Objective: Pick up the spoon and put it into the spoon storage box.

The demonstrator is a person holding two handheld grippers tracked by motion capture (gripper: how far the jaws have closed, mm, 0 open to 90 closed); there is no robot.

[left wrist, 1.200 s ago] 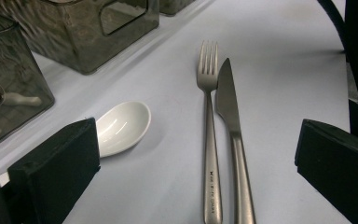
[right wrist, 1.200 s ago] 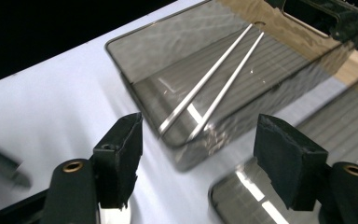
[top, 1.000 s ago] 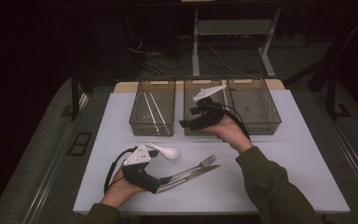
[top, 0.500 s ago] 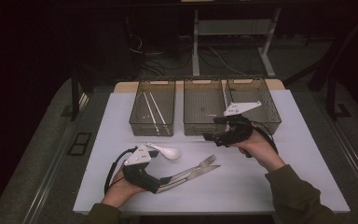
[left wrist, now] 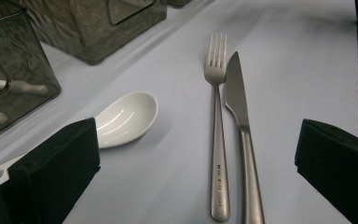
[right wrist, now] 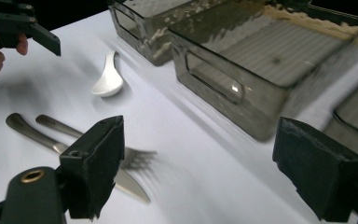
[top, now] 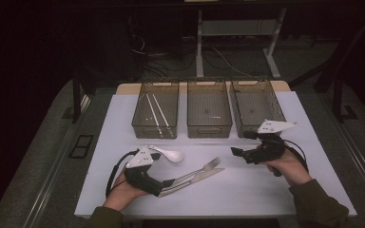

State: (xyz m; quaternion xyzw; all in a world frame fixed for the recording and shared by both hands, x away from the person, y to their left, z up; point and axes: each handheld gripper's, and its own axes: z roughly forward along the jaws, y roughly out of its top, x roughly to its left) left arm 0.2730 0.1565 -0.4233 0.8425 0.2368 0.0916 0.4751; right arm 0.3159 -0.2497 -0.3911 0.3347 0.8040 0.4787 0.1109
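Steel fork and knife lie side by side between both hand-held grippers | right hand-held gripper jaws just opening, empty | left hand-held gripper open, empty, handles just ahead | advice: straddle one handle only, close squarely.

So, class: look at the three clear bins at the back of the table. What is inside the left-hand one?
Two pale chopsticks lie lengthwise on the floor of the left bin. The tinted walls and glare blur the near end, so anything small there is unclear.
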